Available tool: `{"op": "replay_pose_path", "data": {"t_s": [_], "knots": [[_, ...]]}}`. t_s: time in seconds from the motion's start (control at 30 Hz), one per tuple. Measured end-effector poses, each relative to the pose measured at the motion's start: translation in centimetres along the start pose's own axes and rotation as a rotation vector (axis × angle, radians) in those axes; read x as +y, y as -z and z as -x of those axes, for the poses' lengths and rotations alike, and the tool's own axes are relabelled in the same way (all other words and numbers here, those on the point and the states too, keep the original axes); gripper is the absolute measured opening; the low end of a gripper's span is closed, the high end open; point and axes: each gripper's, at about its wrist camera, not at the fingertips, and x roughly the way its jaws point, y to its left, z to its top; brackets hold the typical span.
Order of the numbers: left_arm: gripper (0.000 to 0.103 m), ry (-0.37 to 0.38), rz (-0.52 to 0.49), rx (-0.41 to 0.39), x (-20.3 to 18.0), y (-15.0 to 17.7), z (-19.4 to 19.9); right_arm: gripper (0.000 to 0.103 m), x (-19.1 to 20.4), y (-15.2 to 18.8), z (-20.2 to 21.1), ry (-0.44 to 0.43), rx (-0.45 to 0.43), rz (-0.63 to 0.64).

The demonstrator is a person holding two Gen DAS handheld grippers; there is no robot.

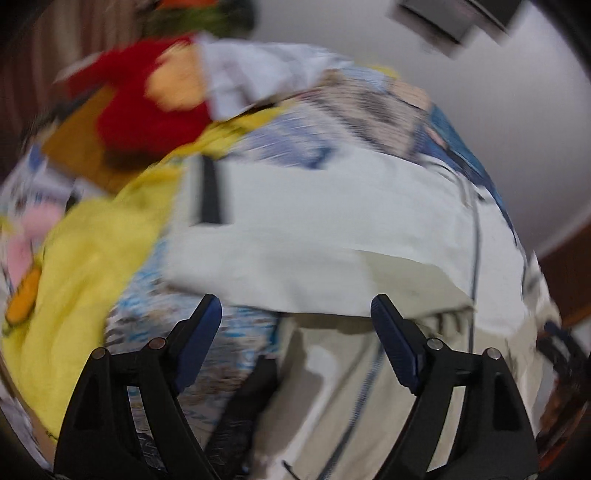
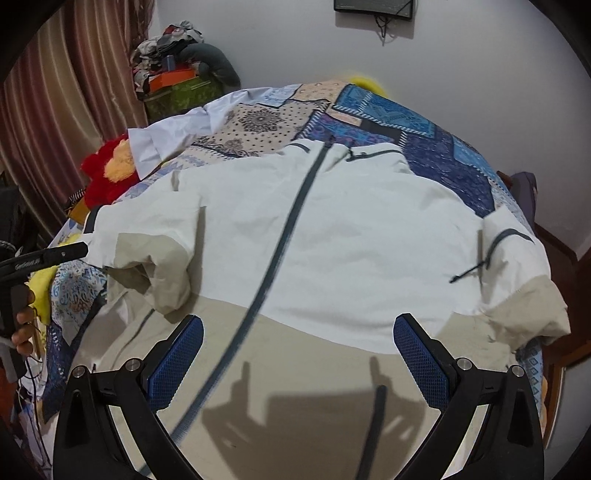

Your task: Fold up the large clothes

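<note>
Jacket (image 2: pixel 332 229) flat on bed, right claw (image 2: pixel 297 354) wide above hem, left claw (image 1: pixel 295 332) wide over sleeve.

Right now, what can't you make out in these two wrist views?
- Left wrist view: motion blur smears the white jacket, the yellow cloth and the red plush toy; their details are unreadable.
- Right wrist view: the jacket's hem is cut off by the bottom edge, behind the open right gripper.
- Right wrist view: the left gripper pokes in at the frame's left edge, side-on; the jaws' gap is unclear there.
- Wall-mounted device: cropped by the top edge.
</note>
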Motion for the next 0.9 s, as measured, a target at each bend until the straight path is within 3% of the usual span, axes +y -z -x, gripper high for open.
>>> {"op": "replay_pose_path", "data": {"t_s": [0.1,0.2,0.27,0.33,0.43,0.5,0.6,0.63,0.9], "knots": [[0.080,0.007,0.090,0.020,3.3,-0.2,-1.5,0.103,0.7,-0.3,-0.4,-0.003,0.006,0.000],[0.076,-0.008,0.081,-0.020,3.4,-0.7,-1.8,0.103,1.1,-0.3,-0.9,0.003,0.019,0.000],[0.062,-0.078,0.034,-0.057,2.7,-1.5,-2.1,0.103,0.9,-0.2,-1.1,0.006,0.026,-0.003],[0.030,-0.176,0.001,-0.057,2.1,-2.5,-3.1,0.103,0.7,0.0,-1.3,0.008,0.033,-0.012],[0.008,-0.243,-0.048,-0.085,1.2,-3.2,-2.6,0.103,0.0,0.2,-1.1,0.006,0.029,-0.029],[0.008,-0.255,-0.090,-0.109,-0.4,-4.1,-1.8,0.103,-0.5,0.4,-0.8,0.007,0.022,-0.036],[0.007,-0.142,-0.097,-0.140,-3.5,-5.8,0.4,0.103,-1.8,0.6,-0.1,0.020,0.002,-0.045],[0.007,-0.135,-0.117,-0.158,-4.8,-6.1,1.1,0.103,-2.3,0.7,0.1,0.019,-0.004,-0.053],[0.007,0.021,-0.421,-0.302,-22.7,-6.9,5.6,0.103,-6.1,1.4,1.7,-0.034,-0.058,-0.145]]}}
